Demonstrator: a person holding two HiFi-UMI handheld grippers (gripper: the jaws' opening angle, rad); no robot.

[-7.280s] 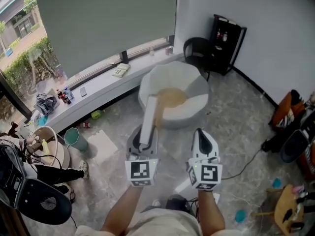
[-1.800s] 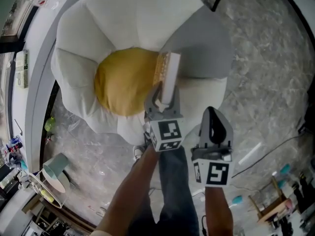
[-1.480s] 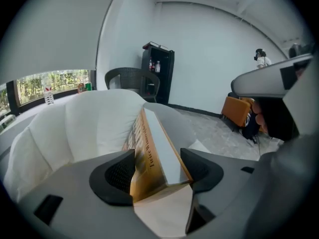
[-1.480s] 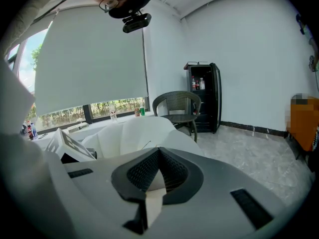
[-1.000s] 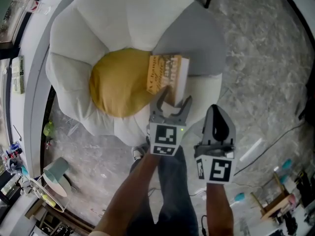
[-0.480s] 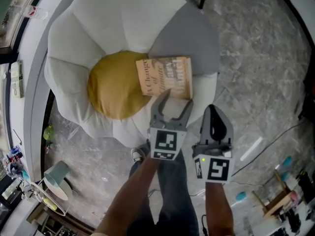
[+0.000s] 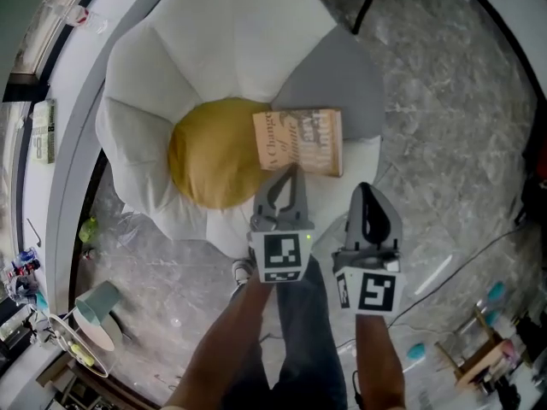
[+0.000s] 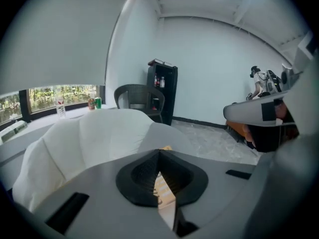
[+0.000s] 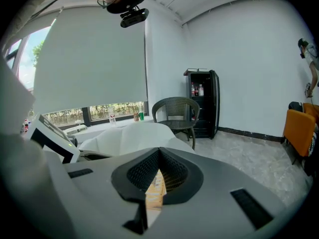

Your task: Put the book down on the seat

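Both forearms reach forward side by side at the near edge of the white flower-shaped cushioned seat [image 7: 231, 49]. The left gripper [image 7: 288, 176] tilts down toward it. Its jaws have just been closing and now meet with nothing between them. The right gripper [image 7: 366, 193] hangs beside it, its jaws also pressed together and empty. The orange-and-cream paperback book [image 7: 299, 141] lies flat on the seat, overlapping the round yellow centre cushion [image 7: 209, 152] and a grey petal [image 7: 338, 84]. Behind the seat stand a dark wicker chair [image 8: 137, 96] and a black shelf unit [image 8: 162, 91]. Each gripper view shows only a sliver of the book.
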